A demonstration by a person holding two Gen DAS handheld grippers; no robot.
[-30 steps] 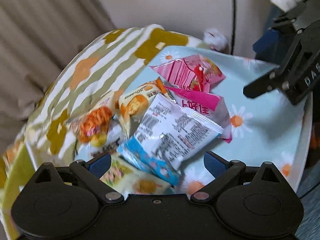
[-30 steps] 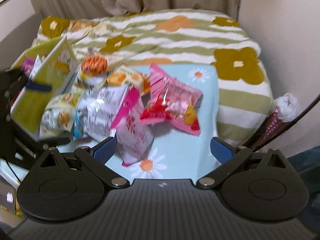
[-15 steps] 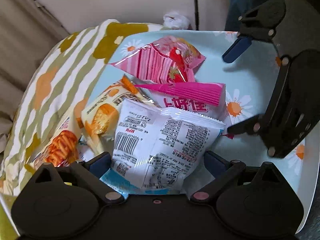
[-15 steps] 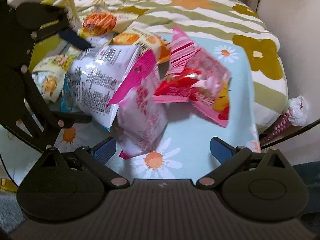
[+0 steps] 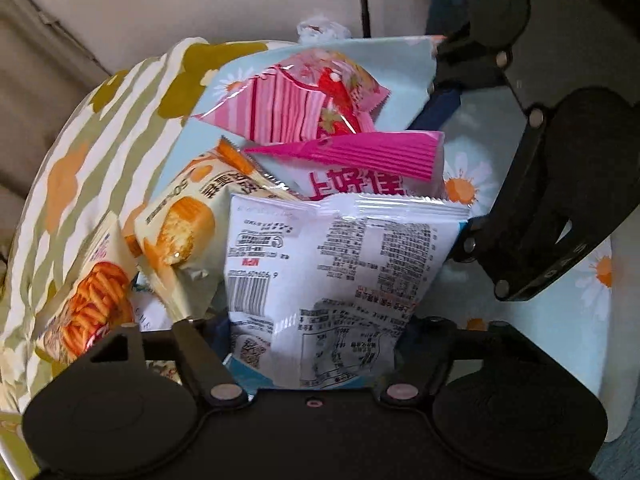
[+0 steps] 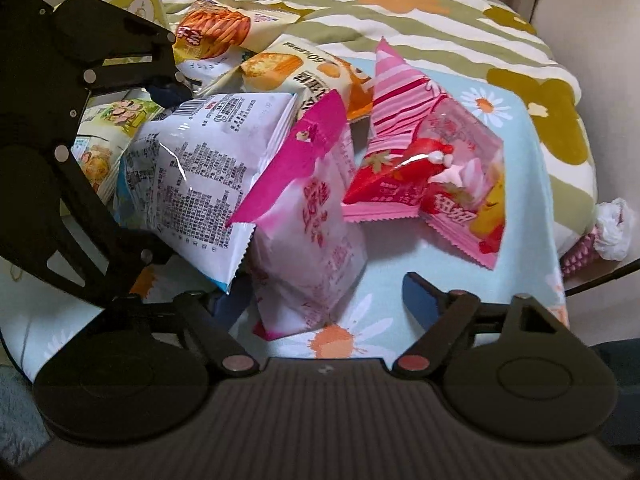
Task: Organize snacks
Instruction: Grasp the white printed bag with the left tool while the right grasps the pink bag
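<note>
The left claw (image 5: 316,334) stands with its fingers spread wide on either side of the white snack packet (image 5: 340,280), printed back up with a barcode; whether the pads touch the packet is hard to tell, since its lower end hides them. The right claw (image 6: 320,300) is also spread wide, its fingers flanking the bottom of the pale pink packet with the magenta top seal (image 6: 308,216), not visibly pressing it.

All the snacks lie heaped on a light blue daisy-print cloth (image 6: 460,248), which covers a round bench. Taking the white packet as the landmark: the pale pink packet leans against its right side in the right wrist view, and the pink striped strawberry packet (image 6: 424,160) lies just beyond that one. Behind the white packet sits a cream packet picturing golden pastries (image 5: 188,216), and farther back-left an orange stick-snack packet (image 5: 92,296). A green-and-white striped flowered quilt (image 6: 440,24) lies behind the heap.
</note>
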